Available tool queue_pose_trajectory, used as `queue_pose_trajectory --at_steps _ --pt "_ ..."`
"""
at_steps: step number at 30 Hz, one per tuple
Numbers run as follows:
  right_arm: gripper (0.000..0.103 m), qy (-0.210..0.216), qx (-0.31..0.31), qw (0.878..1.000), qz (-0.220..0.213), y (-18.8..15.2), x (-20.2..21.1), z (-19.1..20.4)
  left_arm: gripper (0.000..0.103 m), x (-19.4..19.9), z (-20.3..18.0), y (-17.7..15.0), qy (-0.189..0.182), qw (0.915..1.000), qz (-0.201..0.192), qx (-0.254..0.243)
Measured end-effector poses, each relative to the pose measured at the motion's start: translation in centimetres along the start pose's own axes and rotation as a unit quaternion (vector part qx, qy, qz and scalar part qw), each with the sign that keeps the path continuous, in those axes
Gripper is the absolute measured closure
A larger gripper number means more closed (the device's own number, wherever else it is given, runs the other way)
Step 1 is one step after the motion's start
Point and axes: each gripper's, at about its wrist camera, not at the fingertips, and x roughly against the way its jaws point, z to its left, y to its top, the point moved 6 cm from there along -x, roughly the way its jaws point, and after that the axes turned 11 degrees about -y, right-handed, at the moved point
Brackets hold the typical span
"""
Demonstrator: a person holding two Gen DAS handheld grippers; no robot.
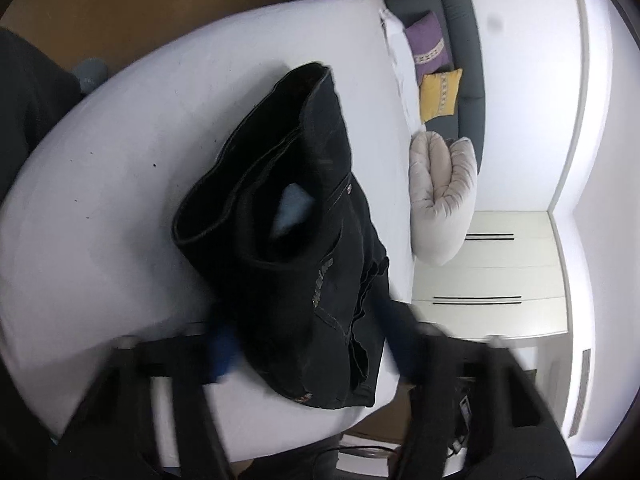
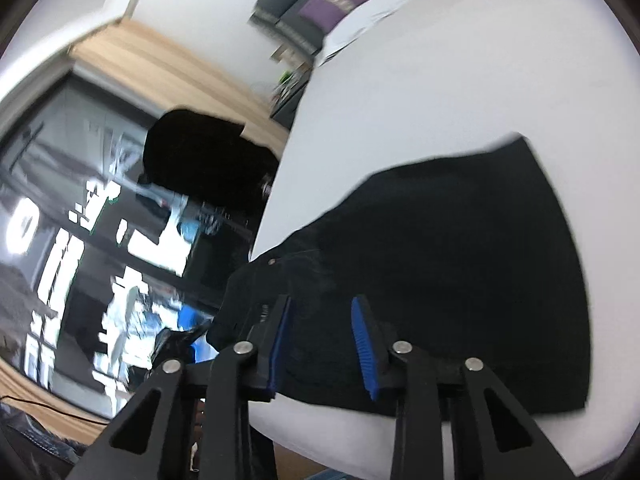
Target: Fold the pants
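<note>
Black pants (image 1: 296, 232) lie on the white bed (image 1: 120, 168), already doubled into a compact stack near the bed's near edge; waistband end hangs slightly over that edge in the left wrist view. Left tongs (image 1: 316, 344): blurred, blue pads spread wide to either side of the waistband end, gripping nothing that I can see. Right tongs (image 2: 324, 344): jaws parted, blue pads apart above the dark cloth, nothing pinched between them; whether the tips touch the fabric cannot be told. Judgement: the fold is mostly done, and the step in hand looks like either a last fold-over or squaring the stack. To do it well, take both layers at the near corners together, lift low, carry the edge across to meet the far hem, then smooth outward so no crease is trapped. Edges: the stack sits close to the bed's near edge, so a pull toward the holder risks dragging it off; work away from that edge. Open room: bare sheet lies beyond and to one side of the pants; purple cushion (image 1: 428, 44), yellow cushion (image 1: 440, 92) and rolled duvet (image 1: 440, 196) are well apart.
</note>
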Motion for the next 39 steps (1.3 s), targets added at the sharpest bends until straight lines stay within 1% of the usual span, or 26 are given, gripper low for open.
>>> queue_pose_trajectory --at_steps 1,2,3,4,6,8,11,13,14,16,17,20,21,22,25,26,27,28,30,31,32,33,35,36,37,39 --pt "0.077 -0.002 0.012 1.0 0.01 0.3 -0.7 0.7 0.075 0.0 0.0 0.2 0.008 1.0 0.003 -0.002" --pt "0.08 -0.008 0.025 0.999 0.024 0.7 -1.8 1.5 0.076 0.0 -0.2 0.2 0.014 0.9998 0.004 -0.011" --pt "0.082 -0.014 0.035 0.998 0.04 0.8 -3.0 2.1 0.082 0.0 -0.7 0.2 0.016 0.9995 0.005 -0.025" --pt "0.083 -0.019 0.045 0.997 0.059 1.1 -4.5 2.8 0.086 -0.1 -1.3 0.2 0.023 0.9987 0.006 -0.044" --pt "0.087 -0.031 0.058 0.994 0.089 1.3 -7.3 3.6 0.087 -0.2 -2.7 0.2 0.035 0.996 0.007 -0.082" --pt "0.089 -0.047 0.056 0.99 0.122 1.1 -10.2 3.6 0.087 -0.4 -4.0 0.1 0.043 0.9924 0.01 -0.115" --pt "0.09 -0.074 0.058 0.983 0.157 0.5 -13.4 3.1 0.088 -0.5 -6.0 -0.1 0.052 0.9851 0.015 -0.164" --pt "0.091 -0.09 0.047 0.979 0.179 -0.4 -15.2 2.1 0.088 -1.0 -7.2 -0.1 0.055 0.9815 0.017 -0.182" --pt "0.098 -0.096 0.041 0.978 0.182 -0.7 -15.7 1.5 0.088 -1.6 -7.8 -0.2 0.057 0.9797 0.019 -0.191" --pt "0.099 -0.092 0.034 0.979 0.18 -1.1 -15.9 0.8 0.088 -2.5 -9.5 -0.5 0.057 0.9751 0.023 -0.213" --pt "0.101 -0.098 0.041 0.978 0.18 -1.3 -15.9 0.8 0.088 -3.1 -10.2 -0.6 0.058 0.9722 0.025 -0.226" --pt "0.101 -0.117 0.067 0.976 0.17 -2.0 -16.1 1.1 0.088 -4.6 -13.0 -1.9 0.058 0.958 0.035 -0.279" --pt "0.101 -0.12 0.068 0.976 0.166 -2.1 -16.2 1.2 0.088 -6.2 -14.4 -2.4 0.057 0.9544 0.038 -0.291" --pt "0.101 -0.12 0.068 0.977 0.162 -2.2 -16.2 1.1 0.088 -6.8 -15.2 -2.9 0.057 0.9504 0.042 -0.303" --pt "0.101 -0.094 0.053 0.982 0.155 -2.0 -15.3 0.9 0.088 -9.6 -17.9 -5.0 0.058 0.9353 0.059 -0.344" --pt "0.092 -0.082 0.042 0.984 0.153 -1.6 -14.5 0.9 0.088 -10.5 -18.8 -5.9 0.06 0.9263 0.068 -0.366" --pt "0.073 -0.075 0.029 0.987 0.142 -1.1 -13.5 0.8 0.088 -11.4 -19.4 -6.7 0.062 0.9195 0.073 -0.381" --pt "0.064 -0.043 0.005 0.993 0.111 0.1 -11.6 0.7 0.088 -12.5 -20.1 -8.0 0.067 0.9074 0.082 -0.407" --pt "0.026 0.025 -0.028 0.997 0.069 1.6 -8.8 1.2 0.088 -15.2 -20.9 -10.7 0.076 0.8859 0.101 -0.446" --pt "0.019 0.043 -0.033 0.996 0.064 2.1 -8.0 1.4 0.088 -16.0 -20.9 -11.9 0.081 0.878 0.11 -0.459" --pt "0.011 0.063 -0.033 0.995 0.065 2.7 -7.1 1.9 0.088 -17.0 -20.8 -13.2 0.086 0.867 0.123 -0.475" --pt "0.008 0.078 -0.024 0.994 0.071 3.1 -6.5 2.5 0.088 -17.6 -20.3 -14.4 0.091 0.8569 0.132 -0.49" --pt "0.007 0.088 0.001 0.993 0.08 3.5 -6.1 3.5 0.088 -19.1 -20.2 -16.4 0.099 0.836 0.147 -0.519" --pt "0.006 0.085 0.017 0.992 0.088 3.8 -6.2 3.7 0.088 -19.9 -20.2 -16.8 0.101 0.831 0.151 -0.526" --pt "0.006 0.08 0.028 0.991 0.102 3.7 -6.7 4.0 0.088 -20.6 -20.0 -17.7 0.103 0.8236 0.158 -0.535" --pt "0.006 0.084 0.033 0.988 0.127 3.3 -7.5 4.7 0.089 -21.2 -19.5 -18.9 0.109 0.8115 0.166 -0.55"
